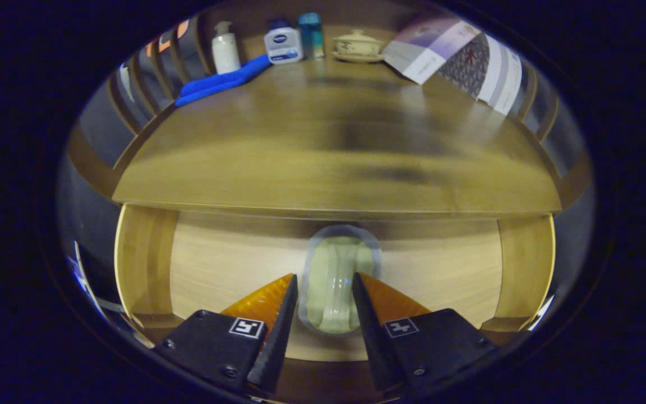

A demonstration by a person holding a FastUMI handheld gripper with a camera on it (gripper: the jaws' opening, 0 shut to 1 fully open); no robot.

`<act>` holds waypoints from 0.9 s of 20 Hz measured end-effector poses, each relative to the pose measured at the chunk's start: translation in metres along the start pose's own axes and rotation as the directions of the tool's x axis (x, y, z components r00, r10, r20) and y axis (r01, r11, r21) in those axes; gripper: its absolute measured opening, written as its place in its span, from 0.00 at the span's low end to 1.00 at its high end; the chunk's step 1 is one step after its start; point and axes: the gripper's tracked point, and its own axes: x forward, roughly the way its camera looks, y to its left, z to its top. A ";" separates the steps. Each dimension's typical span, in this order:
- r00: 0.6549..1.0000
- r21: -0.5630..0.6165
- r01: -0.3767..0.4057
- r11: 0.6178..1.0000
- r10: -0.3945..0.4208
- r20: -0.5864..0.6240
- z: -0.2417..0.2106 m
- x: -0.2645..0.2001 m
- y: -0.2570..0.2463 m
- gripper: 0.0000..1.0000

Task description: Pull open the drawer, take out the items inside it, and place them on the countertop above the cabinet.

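Note:
The drawer (222, 264) stands pulled open below the wooden countertop (334, 151), its pale wood floor in sight. On that floor, in the middle, lies a pale greenish, glassy item with a grey rounded rim (338, 264). My gripper (323, 275) reaches down into the drawer, and both fingers press against the near half of this item, one on each side. The item's far end runs beyond the fingertips toward the shadow under the countertop's front edge.
At the back of the countertop stand a white pump bottle (225, 49), a white jar (282, 45), a teal bottle (311, 35) and a lidded cup on a saucer (357, 45). A blue cloth (219, 83) lies back left, an open booklet (457, 59) back right. Drawer side walls (143, 264) flank the gripper.

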 end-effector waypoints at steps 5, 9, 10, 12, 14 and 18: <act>1.000 0.017 0.012 1.000 -0.012 -0.002 -0.002 0.000 -0.005 0.28; 1.000 0.017 -0.026 1.000 0.026 -0.005 -0.014 -0.012 -0.001 0.21; 1.000 0.008 -0.029 1.000 0.029 0.000 -0.016 -0.018 -0.001 0.21; 0.999 -0.004 -0.030 1.000 0.030 0.019 -0.017 -0.029 -0.002 0.21; 0.999 0.002 -0.041 0.999 0.040 0.036 -0.018 -0.042 -0.002 0.21; 0.996 -0.004 -0.053 0.999 0.053 0.068 -0.017 -0.071 -0.005 0.21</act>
